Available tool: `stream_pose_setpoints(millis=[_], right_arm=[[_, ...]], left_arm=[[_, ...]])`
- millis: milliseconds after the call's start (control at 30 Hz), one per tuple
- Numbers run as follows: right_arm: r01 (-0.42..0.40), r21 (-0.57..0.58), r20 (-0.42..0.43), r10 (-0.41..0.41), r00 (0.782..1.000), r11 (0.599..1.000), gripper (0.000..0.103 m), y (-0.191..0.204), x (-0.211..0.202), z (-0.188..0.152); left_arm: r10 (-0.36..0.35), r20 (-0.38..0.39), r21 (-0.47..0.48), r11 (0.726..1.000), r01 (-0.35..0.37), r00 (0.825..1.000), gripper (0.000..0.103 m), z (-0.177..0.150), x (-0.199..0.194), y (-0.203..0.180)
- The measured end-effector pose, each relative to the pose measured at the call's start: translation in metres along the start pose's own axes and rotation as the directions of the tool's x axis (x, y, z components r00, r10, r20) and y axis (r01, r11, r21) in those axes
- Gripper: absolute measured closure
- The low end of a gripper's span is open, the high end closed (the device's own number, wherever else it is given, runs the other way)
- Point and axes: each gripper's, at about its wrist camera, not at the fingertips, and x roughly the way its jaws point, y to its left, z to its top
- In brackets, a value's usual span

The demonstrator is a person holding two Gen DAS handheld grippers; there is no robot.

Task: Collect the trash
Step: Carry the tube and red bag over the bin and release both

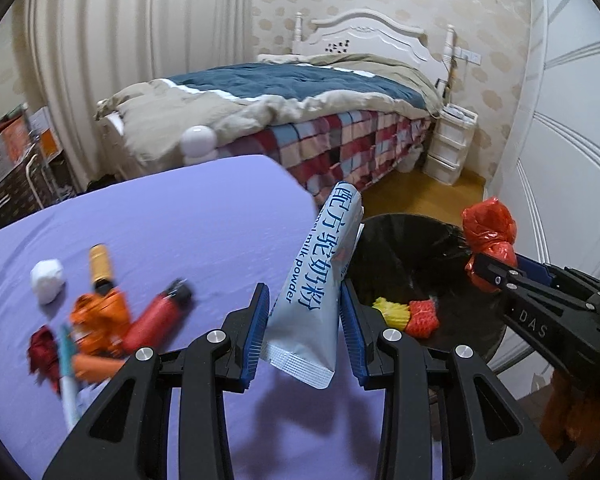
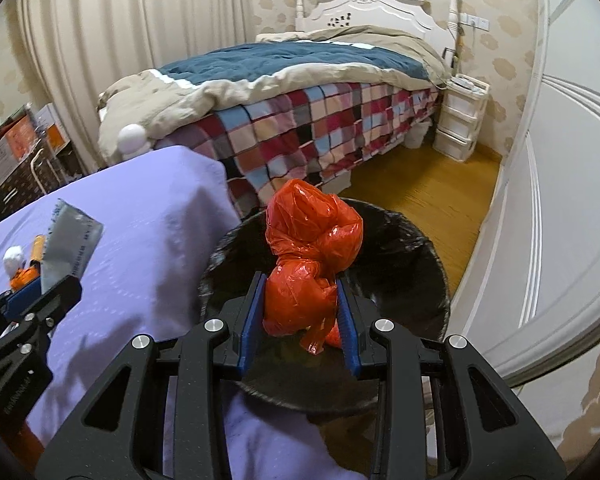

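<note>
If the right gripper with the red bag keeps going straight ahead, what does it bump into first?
Probably the black trash bin. The right gripper, clamped on the red plastic bag, points over the bin's open mouth, so the far rim or liner seems first in line, though depth is hard to judge.

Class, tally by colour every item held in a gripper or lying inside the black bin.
Red: 2, crumpled red plastic bag, red foam net sleeve
Yellow: 1, yellow foam net sleeve
Blue-and-white: 1, milk powder sachet
Total: 4

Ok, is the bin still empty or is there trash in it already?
Not empty: the black-lined trash bin holds a yellow piece and a red piece at the bottom.
</note>
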Motion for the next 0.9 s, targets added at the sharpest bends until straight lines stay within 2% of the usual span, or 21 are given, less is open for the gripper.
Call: stream_pose_setpoints(millis=[467,733,900], right_arm=[[0.023,0.056,-0.031,-0.022,0.999,0.998,0.07,-0.041,0.034,0.009],[0.028,0.073,-0.048,-0.024,0.999,0.997,0.07,-0.052,0.049,0.013],[0.031,0.084,-0.052,-0.027,0.998,0.996,0.069,-0.056,0.055,0.014]], left_arm=[[-0.006,-0.053,0.087,0.996,0.011,0.999,0.067,0.026,0.054,-0.055],[0.012,-0.083,0.103,0.995,-0.003,0.996,0.067,0.028,0.069,-0.065],[0.019,-0.073,0.111,0.994,-0.011,0.997,0.066,0.03,0.072,-0.066]])
